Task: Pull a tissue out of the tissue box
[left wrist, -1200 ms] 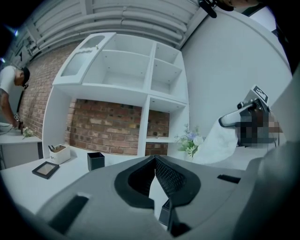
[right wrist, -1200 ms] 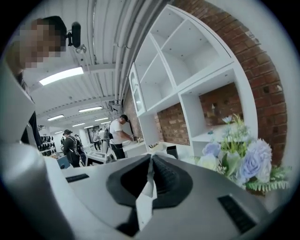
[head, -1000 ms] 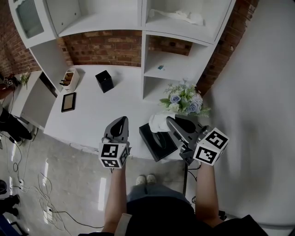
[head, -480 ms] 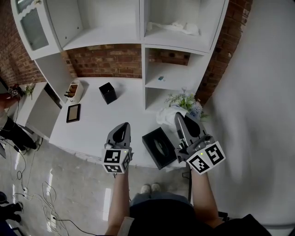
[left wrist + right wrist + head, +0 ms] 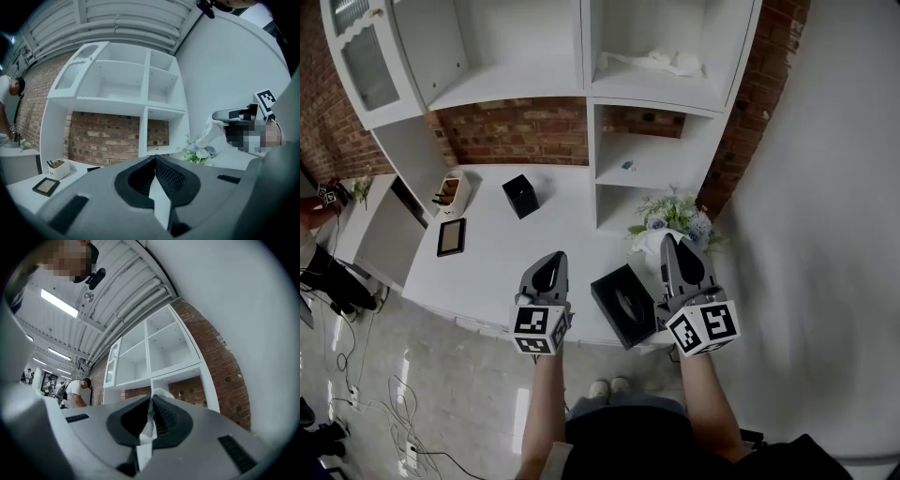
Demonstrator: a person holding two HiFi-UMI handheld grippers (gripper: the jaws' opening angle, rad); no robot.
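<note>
Right gripper swings up, fingers clamped on tissue, now clear of tissue box beside them, so pull looks done; left gripper closed, empty.

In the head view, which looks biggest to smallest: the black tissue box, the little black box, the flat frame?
1. black tissue box, largest, though nearest the camera.
2. little black box and flat frame look about alike, so no ranking between them.

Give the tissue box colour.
The tissue box is black; head view shows it best.
</note>
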